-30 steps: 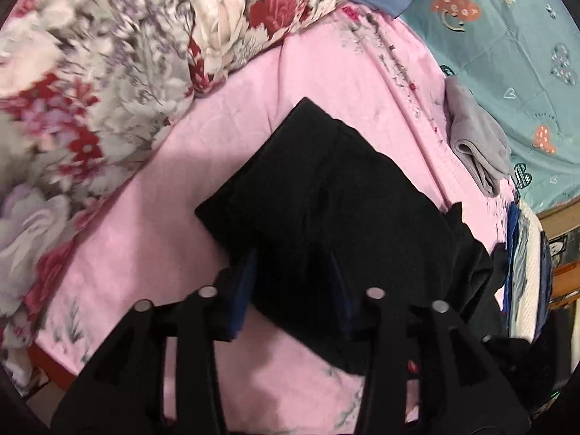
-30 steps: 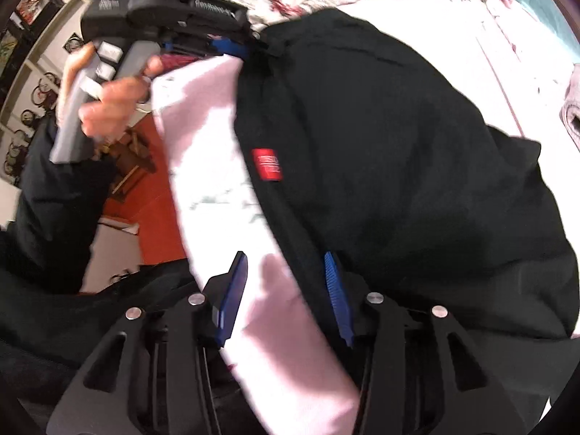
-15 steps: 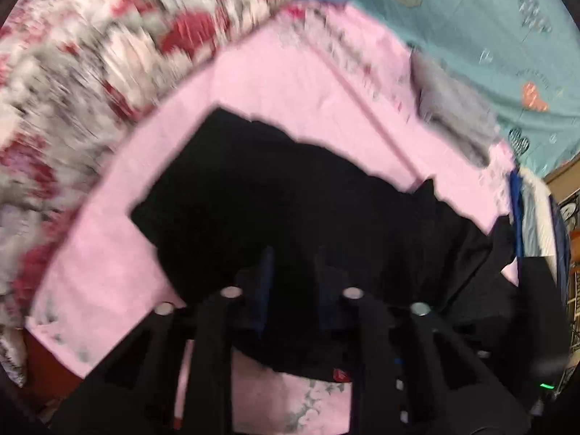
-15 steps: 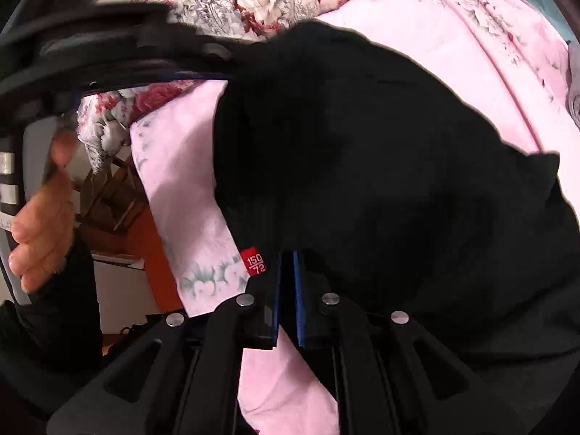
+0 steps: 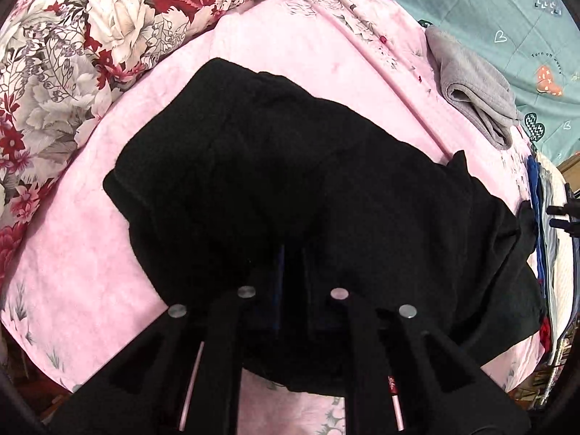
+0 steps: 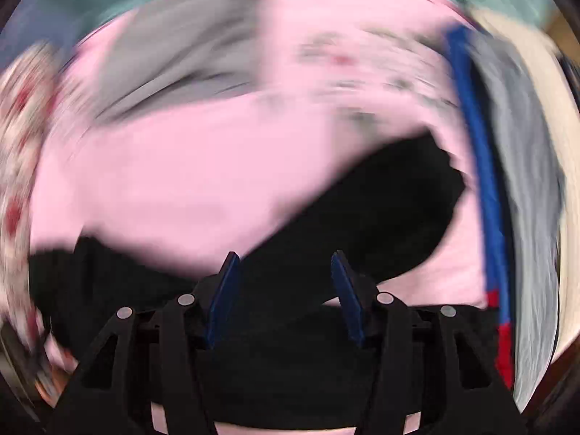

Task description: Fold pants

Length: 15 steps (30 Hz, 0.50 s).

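The black pants (image 5: 290, 188) lie folded in a thick bundle on the pink bedsheet (image 5: 297, 54). My left gripper (image 5: 291, 275) is shut on the near edge of the pants, its blue pads almost hidden in the black cloth. In the blurred right wrist view, the pants (image 6: 362, 217) stretch from lower left to the right. My right gripper (image 6: 286, 282) is open over the pants' near part, with nothing between its blue pads (image 6: 224, 290).
A floral quilt (image 5: 79, 43) lies along the left. A grey folded cloth (image 5: 475, 83) sits at the upper right by a teal blanket (image 5: 507, 11). A stack of folded clothes (image 5: 547, 224) stands at the right edge; it also shows in the right wrist view (image 6: 507, 181).
My left gripper closed on the pants' near edge. My right gripper was shut on the pants half a second ago; it has let go, opened, and swung quickly to the right.
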Motion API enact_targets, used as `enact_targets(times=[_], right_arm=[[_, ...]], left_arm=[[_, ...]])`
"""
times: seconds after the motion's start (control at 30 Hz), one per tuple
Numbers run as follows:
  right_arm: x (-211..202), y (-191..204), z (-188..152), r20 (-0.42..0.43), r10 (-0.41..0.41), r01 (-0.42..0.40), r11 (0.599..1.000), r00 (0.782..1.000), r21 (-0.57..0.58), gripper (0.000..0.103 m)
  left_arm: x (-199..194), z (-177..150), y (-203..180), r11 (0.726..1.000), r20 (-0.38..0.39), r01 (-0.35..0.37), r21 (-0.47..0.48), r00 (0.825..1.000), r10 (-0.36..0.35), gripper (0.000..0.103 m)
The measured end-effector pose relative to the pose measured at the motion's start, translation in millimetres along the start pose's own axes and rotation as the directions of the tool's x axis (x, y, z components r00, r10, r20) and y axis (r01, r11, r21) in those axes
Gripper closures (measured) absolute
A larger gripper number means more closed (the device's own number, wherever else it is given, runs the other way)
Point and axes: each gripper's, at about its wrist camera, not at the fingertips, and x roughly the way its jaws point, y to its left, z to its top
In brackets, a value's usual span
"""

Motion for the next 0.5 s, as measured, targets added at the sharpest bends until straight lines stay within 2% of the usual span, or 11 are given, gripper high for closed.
enact_targets(times=[0.07, 0.17, 0.27, 0.5], right_arm=[[12.5, -39.8, 28.5, -0.019, -0.036, 0.038, 0.991, 0.999, 0.131, 0.050], [30.9, -66.1, 58.6, -0.055, -0.026, 0.038, 0.973, 0.998, 0.229, 0.050], [47.0, -69.2, 75.9, -0.072, -0.013, 0.032, 0.960, 0.997, 0.279, 0.050], [85.1, -66.3, 93.8, -0.161, -0.081, 0.128, 0.943, 0.984, 0.306, 0.050]], left_arm=[[0.4, -0.4, 0.4, 1.000, 0.002, 0.004, 0.003, 1.000, -0.004, 0.093], [1.7, -0.3, -1.1, 1.000, 0.001, 0.007, 0.001, 1.000, -0.007, 0.093], [0.9, -0.8, -0.4, 1.000, -0.004, 0.008, -0.003, 1.000, -0.008, 0.093], [2.5, 2.5, 0.5, 1.000, -0.013, 0.010, -0.009, 1.000, -0.010, 0.093]])
